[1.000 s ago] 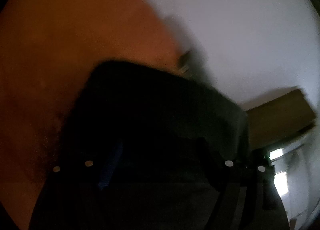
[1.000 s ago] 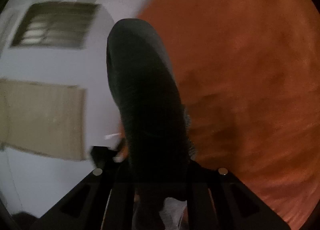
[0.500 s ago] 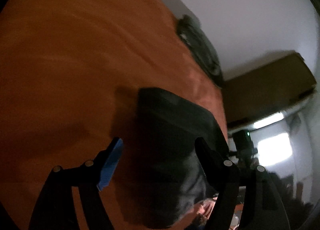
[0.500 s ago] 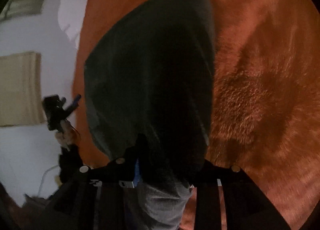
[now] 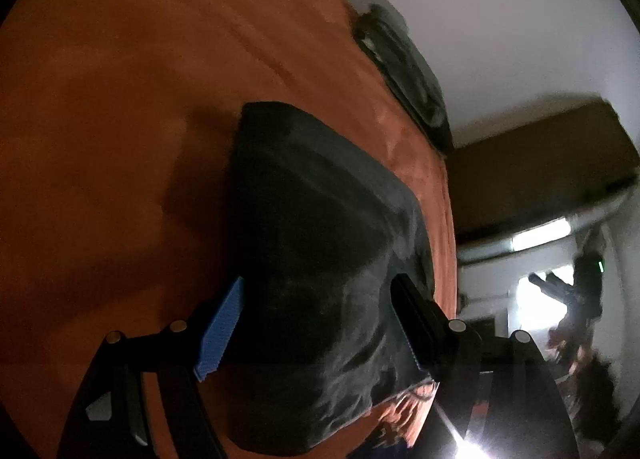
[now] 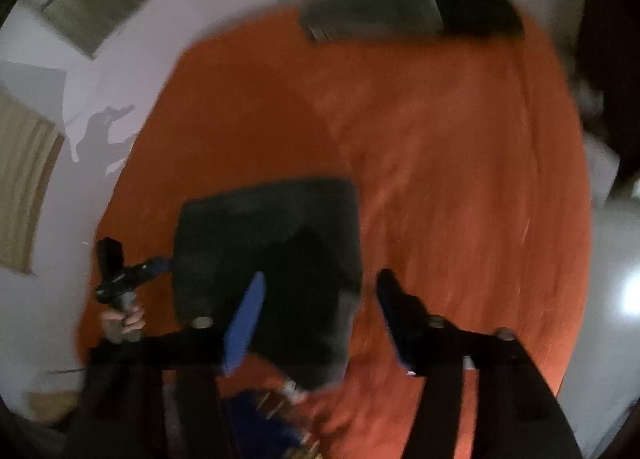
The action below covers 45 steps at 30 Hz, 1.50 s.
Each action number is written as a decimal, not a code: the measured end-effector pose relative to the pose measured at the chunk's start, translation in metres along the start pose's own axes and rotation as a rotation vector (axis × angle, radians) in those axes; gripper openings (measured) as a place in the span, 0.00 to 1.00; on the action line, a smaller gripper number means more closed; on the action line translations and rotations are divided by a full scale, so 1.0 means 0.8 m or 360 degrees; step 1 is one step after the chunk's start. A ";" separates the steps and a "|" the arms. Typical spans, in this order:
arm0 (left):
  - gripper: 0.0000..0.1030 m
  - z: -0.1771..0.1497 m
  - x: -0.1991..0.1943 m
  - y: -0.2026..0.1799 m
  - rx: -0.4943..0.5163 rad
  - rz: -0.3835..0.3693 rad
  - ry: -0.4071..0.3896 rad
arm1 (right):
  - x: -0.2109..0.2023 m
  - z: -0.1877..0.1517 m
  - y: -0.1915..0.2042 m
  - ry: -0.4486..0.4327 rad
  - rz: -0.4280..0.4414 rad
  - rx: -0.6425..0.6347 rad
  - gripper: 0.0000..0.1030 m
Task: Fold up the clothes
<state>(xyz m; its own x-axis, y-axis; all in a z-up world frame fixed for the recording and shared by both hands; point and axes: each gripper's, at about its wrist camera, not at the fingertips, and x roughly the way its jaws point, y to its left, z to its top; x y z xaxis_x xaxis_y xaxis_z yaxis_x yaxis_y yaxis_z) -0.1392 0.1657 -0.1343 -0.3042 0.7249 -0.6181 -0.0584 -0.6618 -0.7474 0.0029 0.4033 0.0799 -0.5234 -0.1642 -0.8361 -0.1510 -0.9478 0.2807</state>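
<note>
A dark folded garment (image 6: 272, 227) lies flat on the orange blanket (image 6: 460, 179). My right gripper (image 6: 320, 275) hovers above its near edge. Its jaws are opening, with nothing pressed between the blue pad (image 6: 244, 319) and the black finger. In the left wrist view the same garment (image 5: 320, 219) fills the middle. My left gripper (image 5: 318, 279) stands open over its near part, with its pads apart from the cloth. In the right wrist view the left gripper (image 6: 164, 263) sits at the garment's left edge, held by a hand (image 6: 120, 323).
More dark folded clothes (image 6: 400, 11) lie stacked at the far edge of the blanket, seen also as a dark pile (image 5: 404, 71). White wall surrounds the bed. The other hand-held gripper (image 5: 580, 291) shows at the far right, in front of a bright window.
The right gripper has let go of the garment, opened and risen away from it. The garment now lies flat and folded. The left gripper has sunk closer to it.
</note>
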 end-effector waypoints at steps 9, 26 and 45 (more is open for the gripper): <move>0.73 -0.057 -0.033 0.046 -0.0097 -0.0039 -0.0024 | 0.160 -0.145 -0.034 0.0135 0.0151 0.0552 0.65; 0.73 -0.082 0.008 0.074 -0.0173 -0.0028 0.0211 | 0.161 -0.201 -0.076 -0.0033 0.0547 0.0639 0.16; 0.69 -0.099 0.022 0.048 -0.0039 0.0025 0.0242 | 0.213 -0.101 -0.111 0.0156 0.0091 0.0384 0.44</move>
<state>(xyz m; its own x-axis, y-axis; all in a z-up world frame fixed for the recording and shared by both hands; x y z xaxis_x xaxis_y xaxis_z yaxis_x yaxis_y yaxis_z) -0.0716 0.1683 -0.1929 -0.1575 0.7363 -0.6581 -0.0312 -0.6698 -0.7419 -0.0049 0.4378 -0.1255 -0.4548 -0.2522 -0.8542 -0.3255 -0.8457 0.4230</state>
